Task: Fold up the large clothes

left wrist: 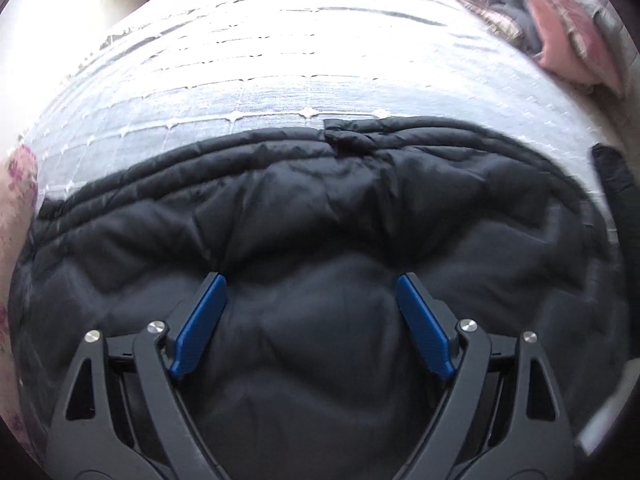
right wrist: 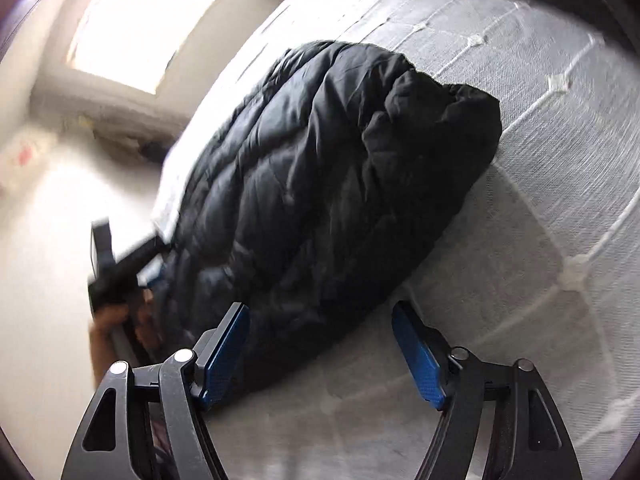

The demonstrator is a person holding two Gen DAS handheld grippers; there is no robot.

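Observation:
A black quilted puffer jacket (left wrist: 320,220) lies spread on a bed with a white-grey quilted cover (left wrist: 260,80). My left gripper (left wrist: 311,284) is open just above the jacket's near part, its blue pads wide apart and holding nothing. In the right wrist view the jacket (right wrist: 320,168) lies bunched, running from lower left to upper right. My right gripper (right wrist: 320,312) is open and empty at the jacket's near edge, over the bed cover (right wrist: 540,160). The left gripper also shows in the right wrist view (right wrist: 120,264), blurred, at the jacket's far left end.
A pile of pink and grey clothes (left wrist: 552,24) lies at the bed's far right corner. A dark item (left wrist: 612,172) lies at the bed's right edge. A floral fabric (left wrist: 16,208) is at the left. The pale floor (right wrist: 48,240) and a bright window (right wrist: 148,24) are beyond the bed.

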